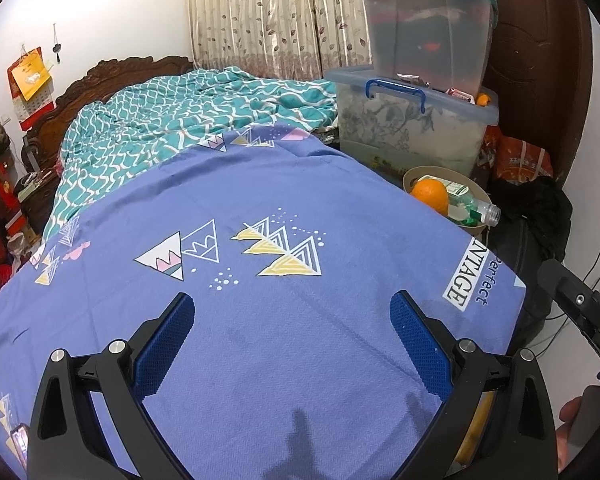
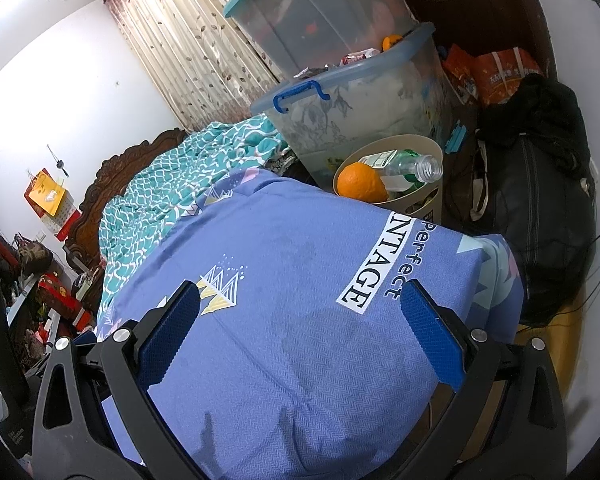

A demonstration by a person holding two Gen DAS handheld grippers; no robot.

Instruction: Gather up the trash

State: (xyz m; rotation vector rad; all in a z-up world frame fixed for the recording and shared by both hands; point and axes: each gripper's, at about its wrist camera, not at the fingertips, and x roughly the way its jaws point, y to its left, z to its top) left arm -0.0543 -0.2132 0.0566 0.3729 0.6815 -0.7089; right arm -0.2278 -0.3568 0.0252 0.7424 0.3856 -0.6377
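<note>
Gripper (image 2: 300, 312) spread, bin (image 2: 432, 148) holding orange (image 2: 360, 184), bottle (image 2: 412, 168)

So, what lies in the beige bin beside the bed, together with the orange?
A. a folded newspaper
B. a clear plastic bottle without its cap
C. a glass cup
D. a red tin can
B: in the right wrist view a clear plastic bottle with an open neck lies against the orange inside the beige bin.

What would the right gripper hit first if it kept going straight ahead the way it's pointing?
Most likely the blue bedsheet: the open right gripper points down onto it. The trash basket lies farther on; depth is unclear.
</note>
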